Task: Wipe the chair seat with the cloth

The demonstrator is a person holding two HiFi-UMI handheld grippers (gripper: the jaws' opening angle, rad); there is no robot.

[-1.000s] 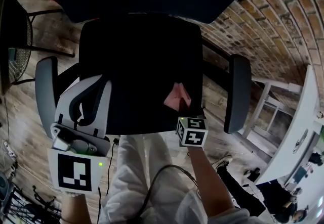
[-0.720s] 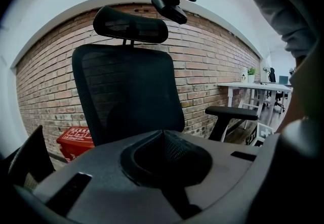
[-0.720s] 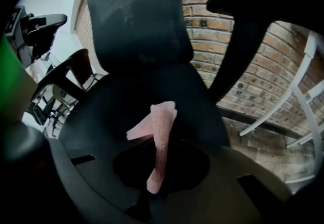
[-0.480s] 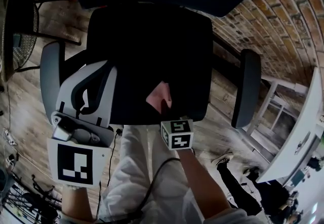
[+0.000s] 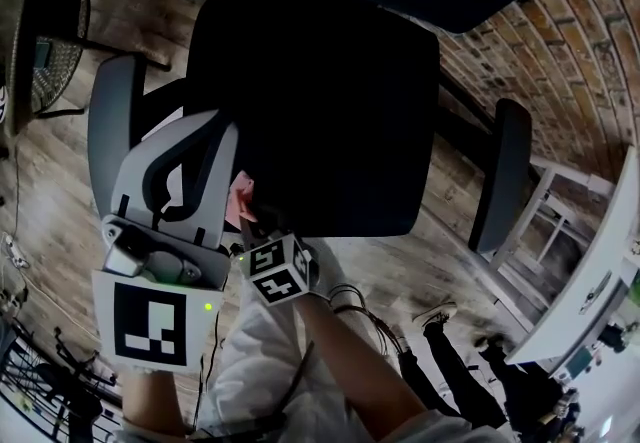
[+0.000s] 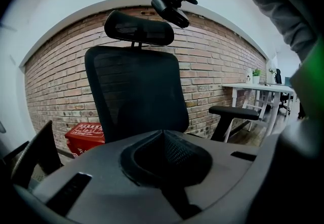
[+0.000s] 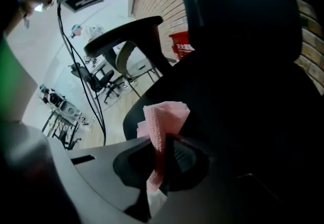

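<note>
The black office chair's seat [image 5: 310, 101] fills the middle of the head view, under its dark backrest [image 6: 134, 91]. A pink cloth [image 5: 240, 199] lies at the seat's front left corner, pinched in my right gripper [image 5: 250, 219], which is shut on it. In the right gripper view the cloth [image 7: 163, 119] stands folded up out of the jaws [image 7: 164, 142], over the dark seat [image 7: 243, 117]. My left gripper [image 5: 190, 126] hangs above the left armrest [image 5: 108, 121], jaws together and holding nothing [image 6: 164, 134].
The right armrest [image 5: 505, 171] flanks the seat. A red crate [image 6: 83, 134] stands by the brick wall [image 6: 212, 66] behind the chair. A black wire chair [image 5: 40, 61] is at left, a white desk [image 5: 590, 271] at right. A cable [image 7: 81, 76] hangs by the armrest.
My right gripper has carried the pink cloth leftward along the seat's front, from right of middle to the front left corner. The left gripper has kept its place.
</note>
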